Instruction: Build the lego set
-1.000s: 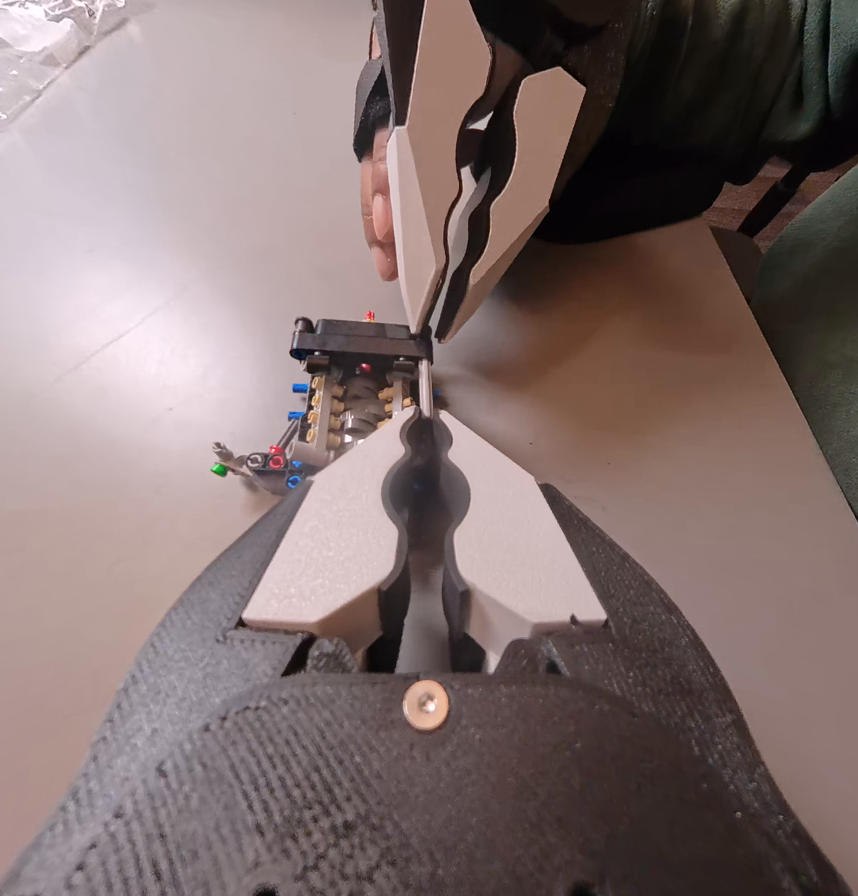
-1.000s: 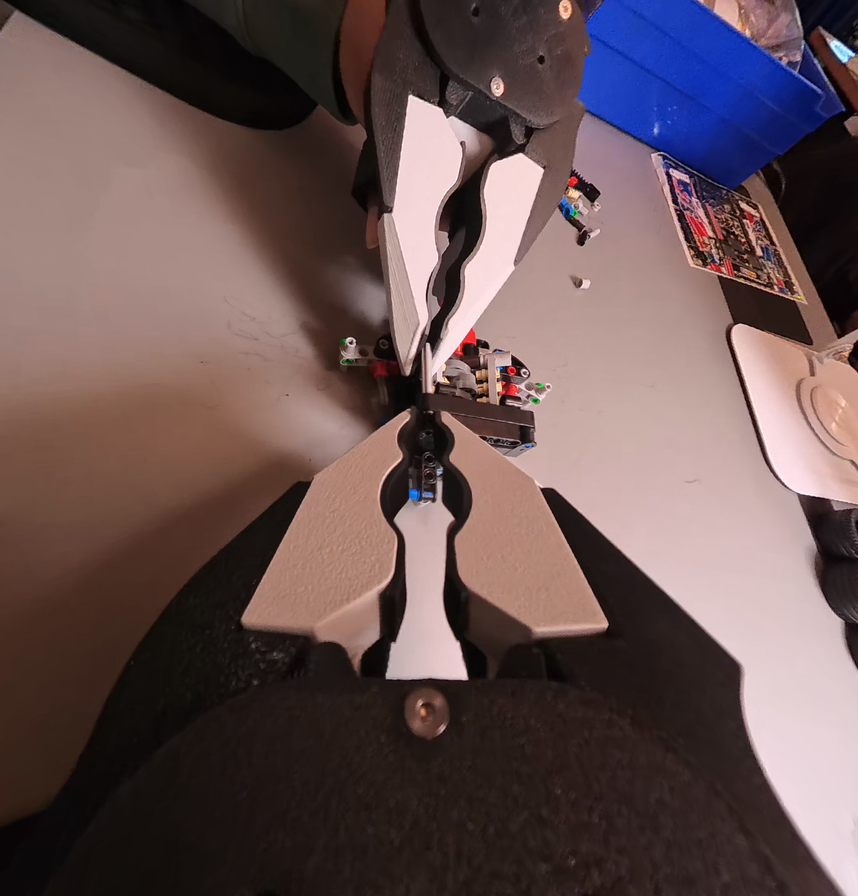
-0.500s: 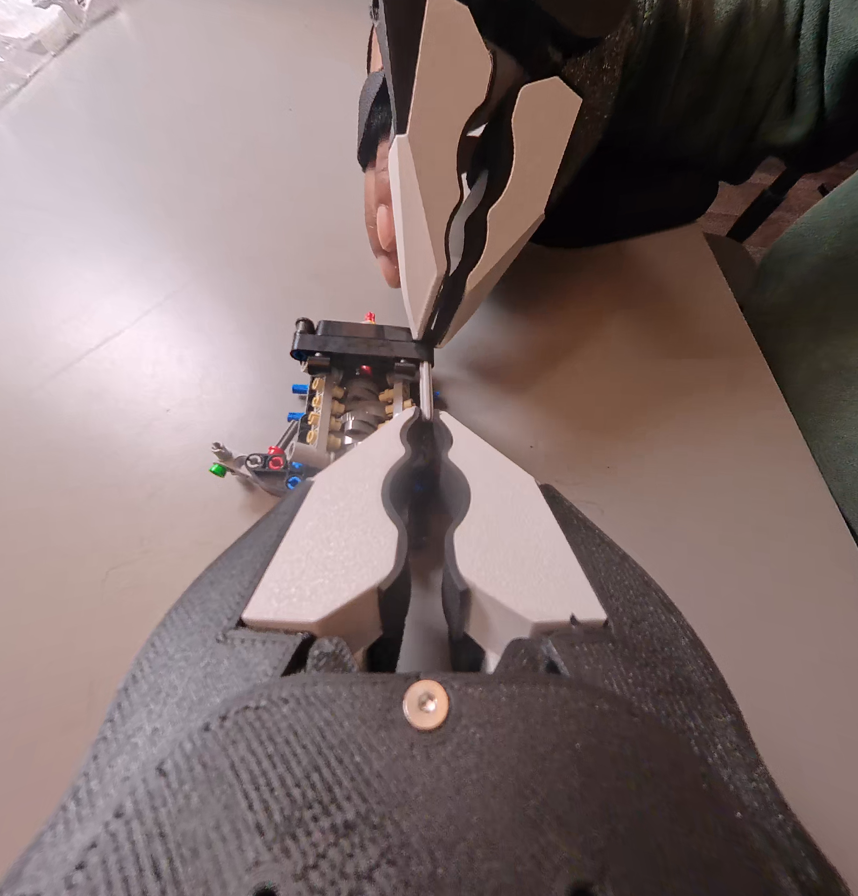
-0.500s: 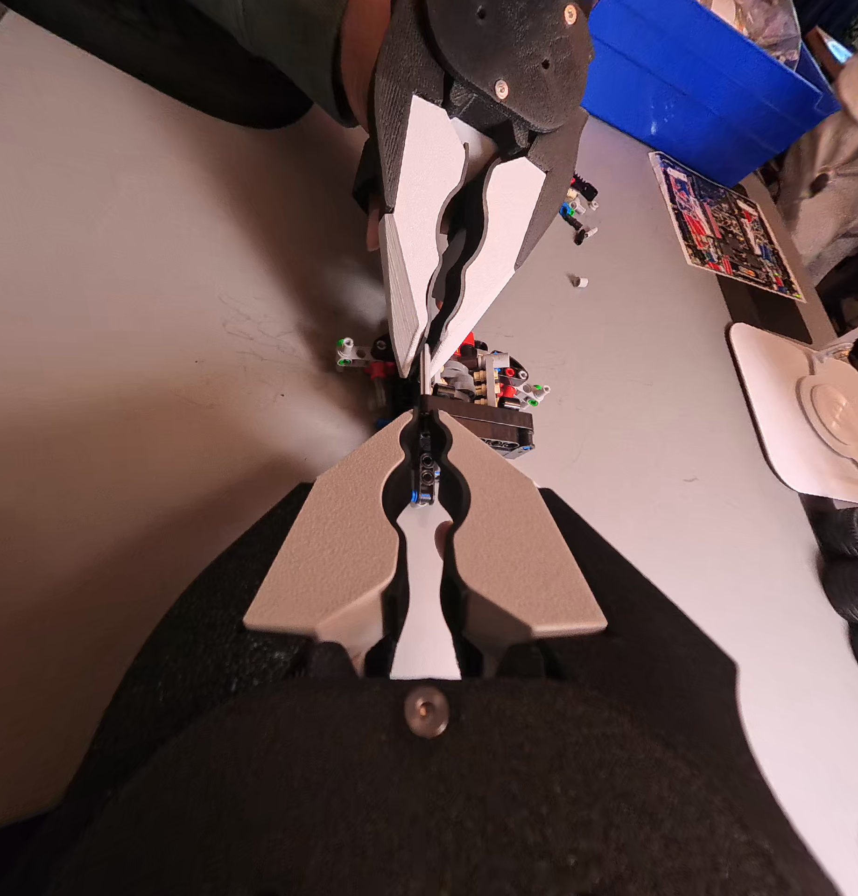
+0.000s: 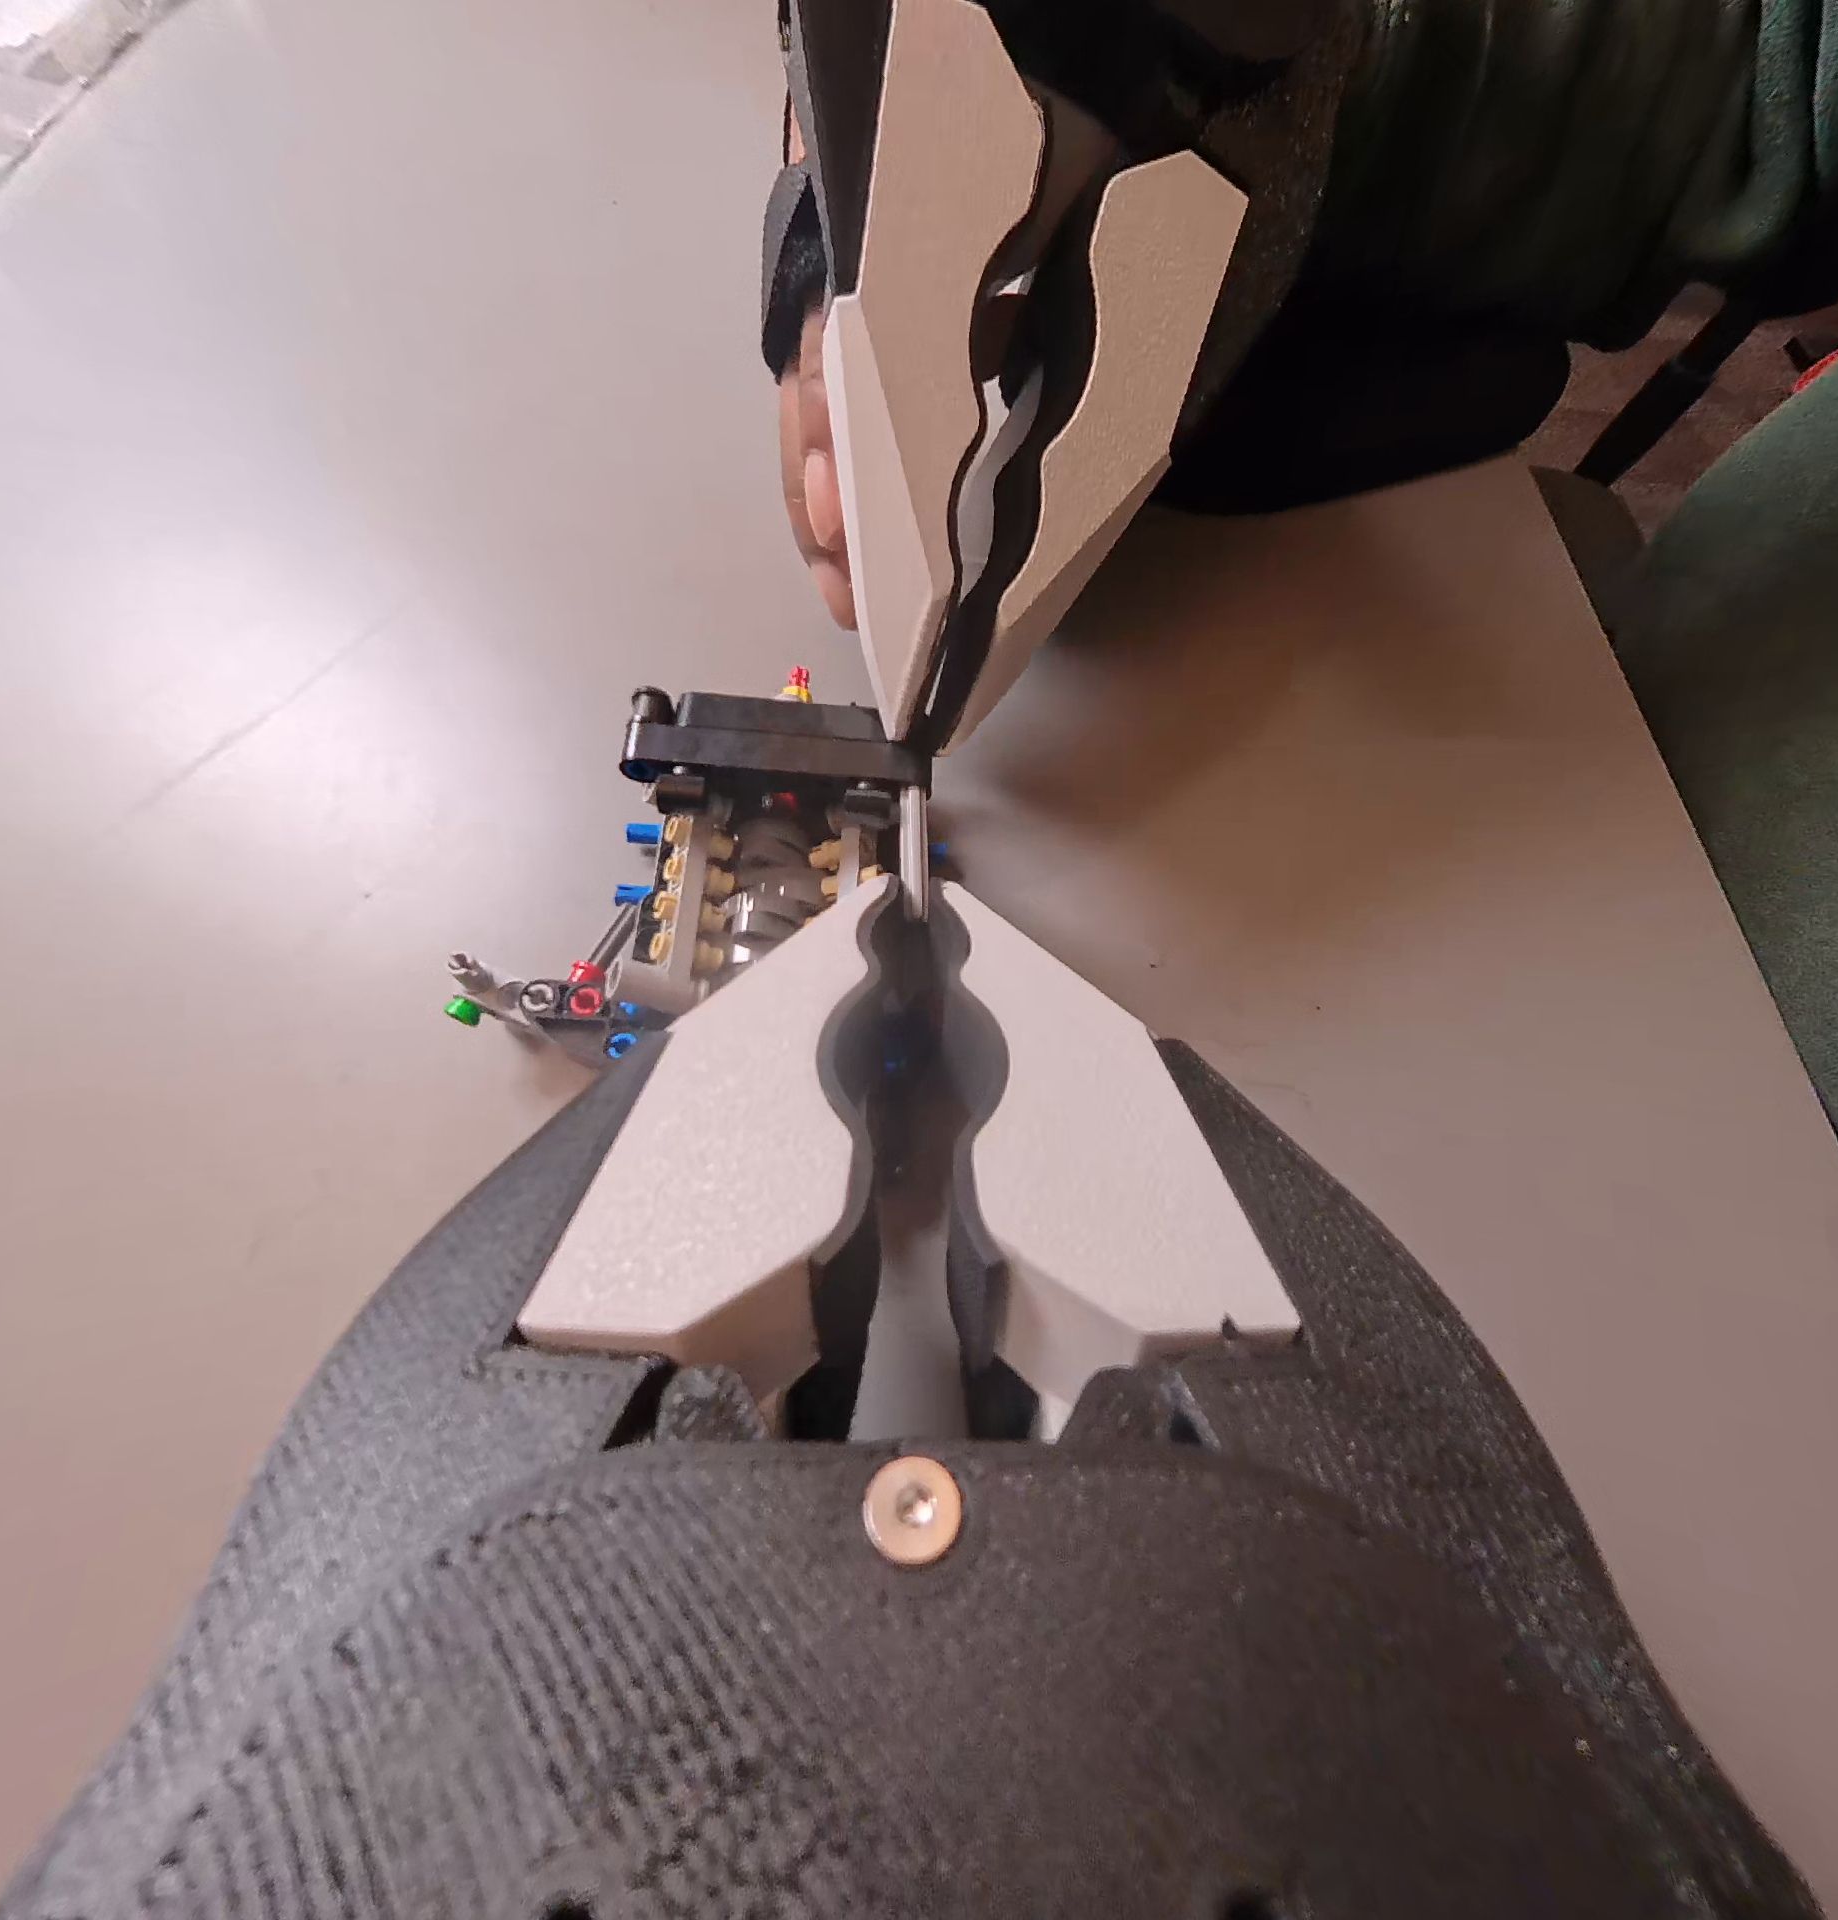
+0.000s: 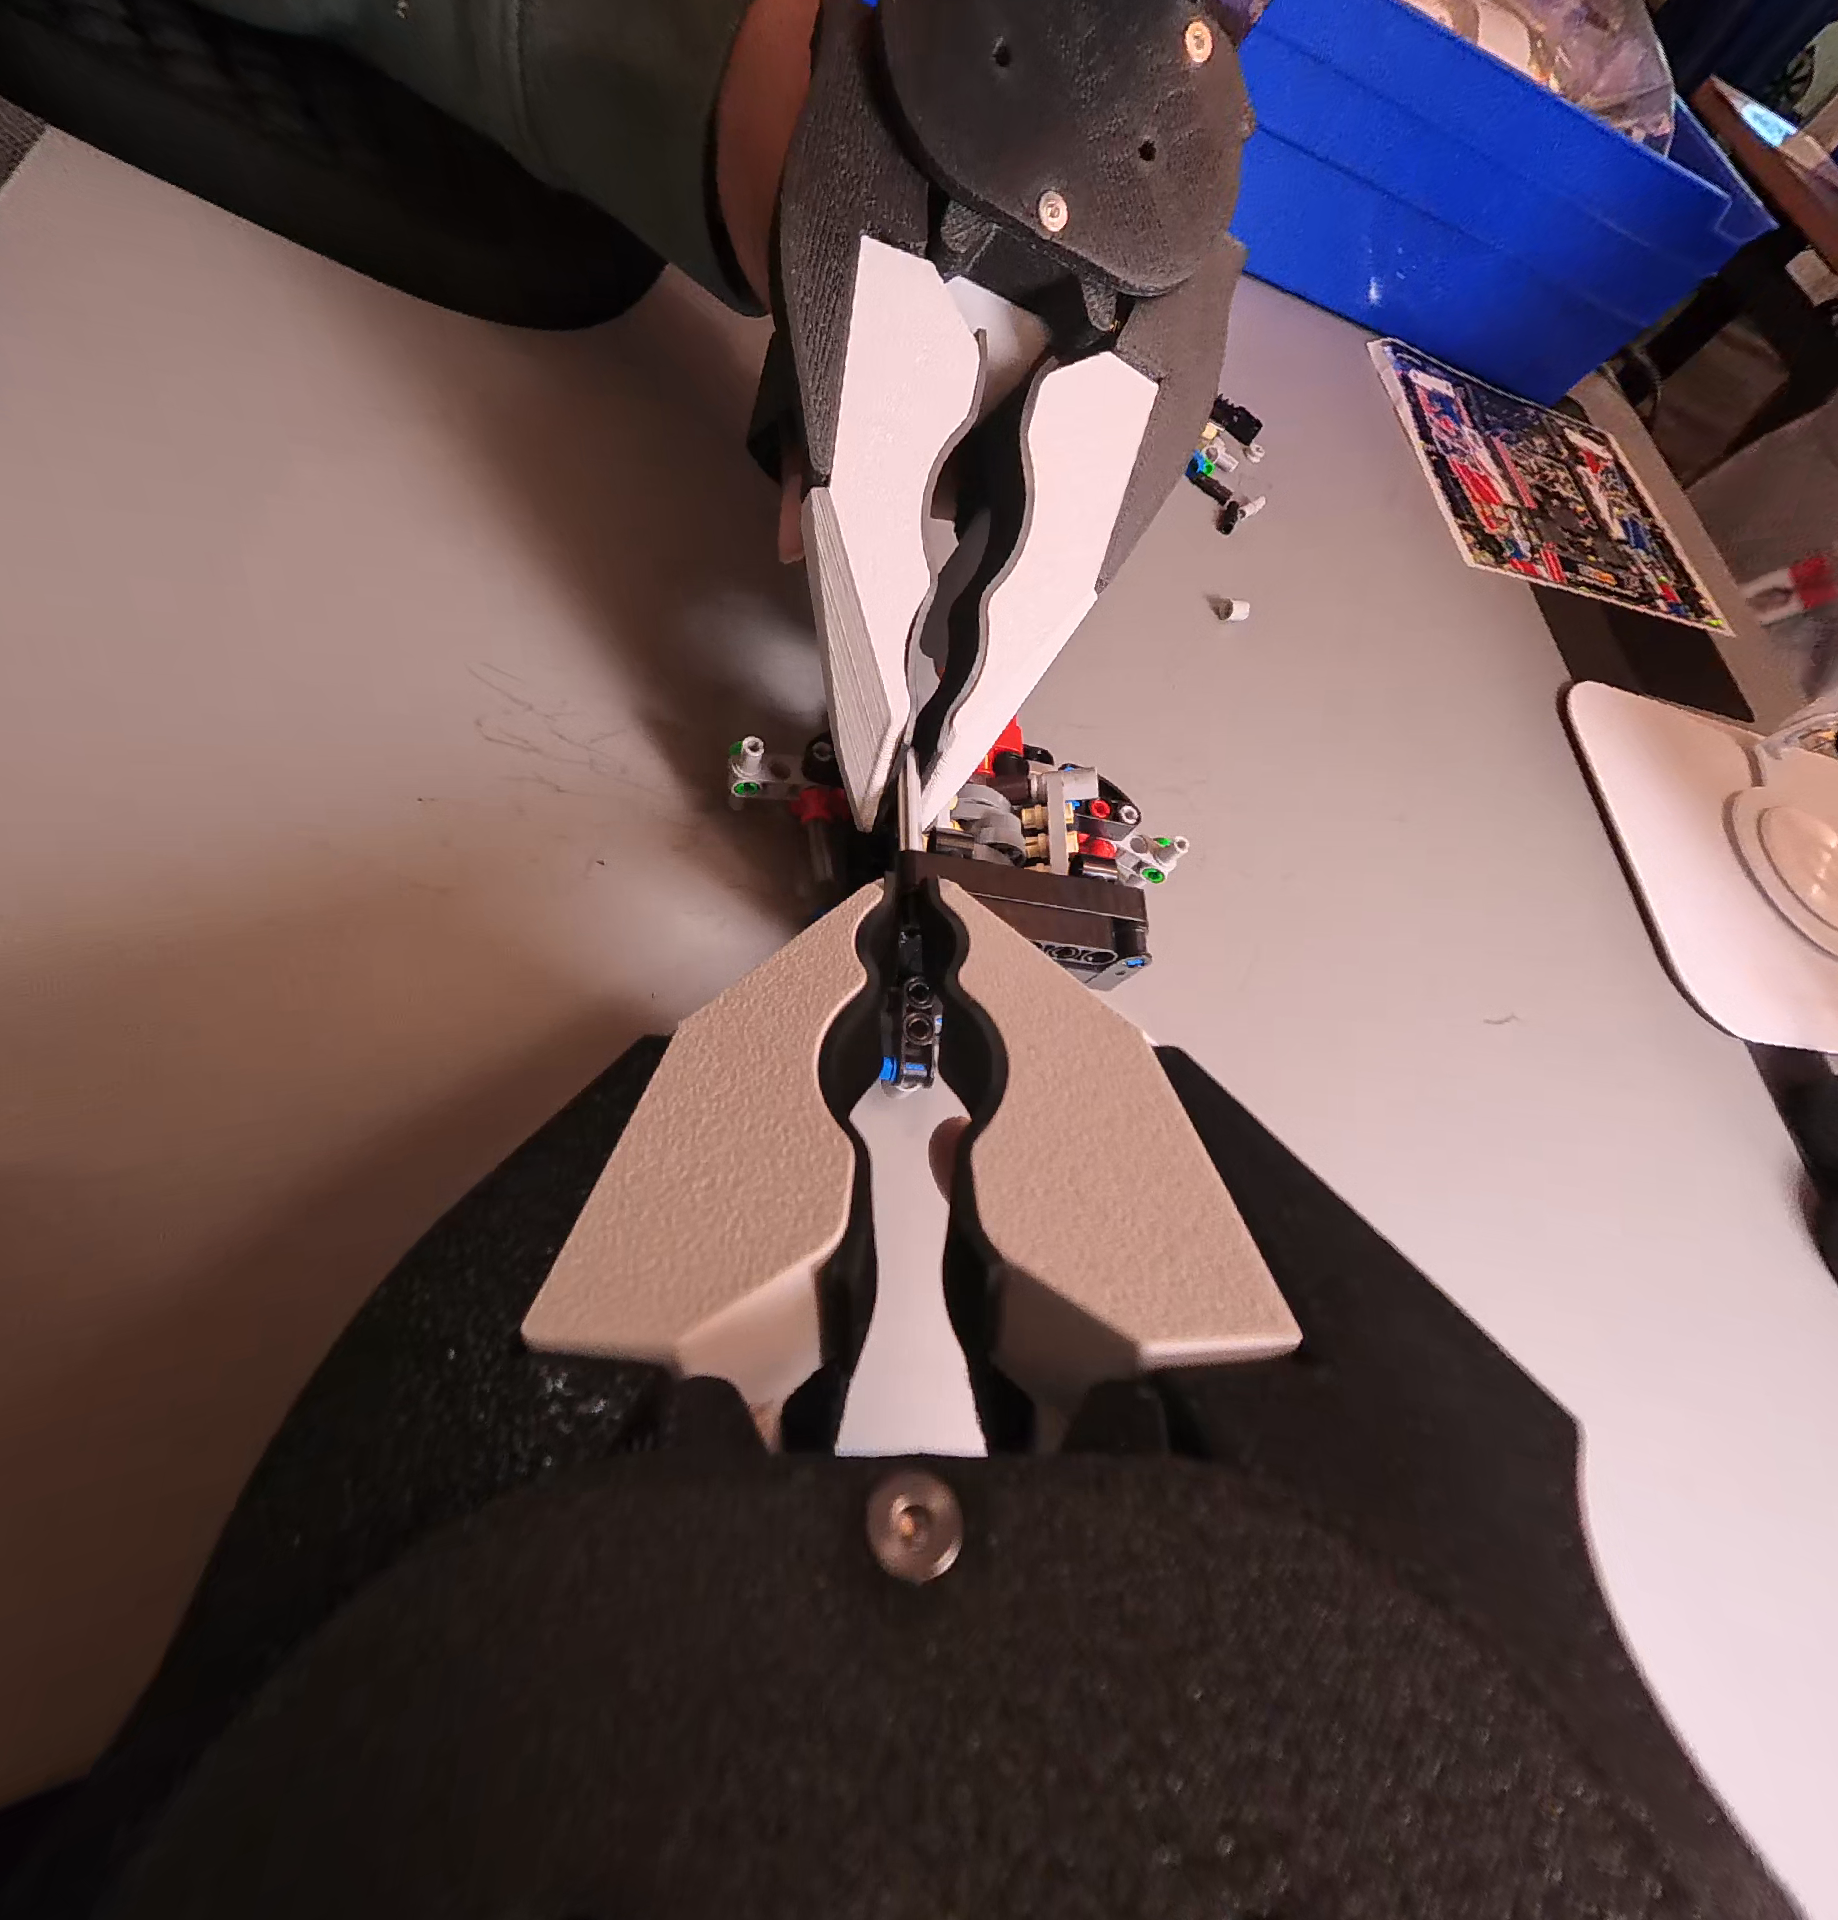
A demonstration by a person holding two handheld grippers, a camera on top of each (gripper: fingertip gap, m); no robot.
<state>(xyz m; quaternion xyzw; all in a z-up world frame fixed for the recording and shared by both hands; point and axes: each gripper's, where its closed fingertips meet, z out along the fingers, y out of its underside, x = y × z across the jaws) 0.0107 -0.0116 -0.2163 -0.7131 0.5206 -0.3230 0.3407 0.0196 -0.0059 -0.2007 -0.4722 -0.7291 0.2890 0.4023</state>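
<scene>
Both grippers meet tip to tip over the grey table (image 5: 271, 416). Left gripper (image 5: 913, 902) has its fingers closed on a thin light grey axle (image 5: 913, 847), which stands between the two tools. Right gripper (image 6: 910, 891) is closed too, and it grips a black beam (image 6: 915, 1013) with round holes and a blue pin at its near end; this beam runs back between the fingers.

In the left wrist view, the right gripper (image 5: 920, 732) comes down from above and its tips touch the corner of the black frame of the lego model (image 5: 759, 831). The model lies on the table just left of the axle, touching the left gripper's tips. It has tan pins, blue pins, a grey gear part in the middle, and a small grey arm with red and green ends.

In the right wrist view, the left gripper (image 6: 899, 800) covers the middle of the model, so how the axle joins it is hard to tell. Some loose small parts (image 6: 1229, 462) lie farther off, near a blue bin (image 6: 1466, 208), which is cut off by the frame. An instruction booklet (image 6: 1528, 488) lies at the right; its printing is too small to read. A white moulded tray (image 6: 1663, 862) is only partly visible, and dark blurred objects sit at the right border.
</scene>
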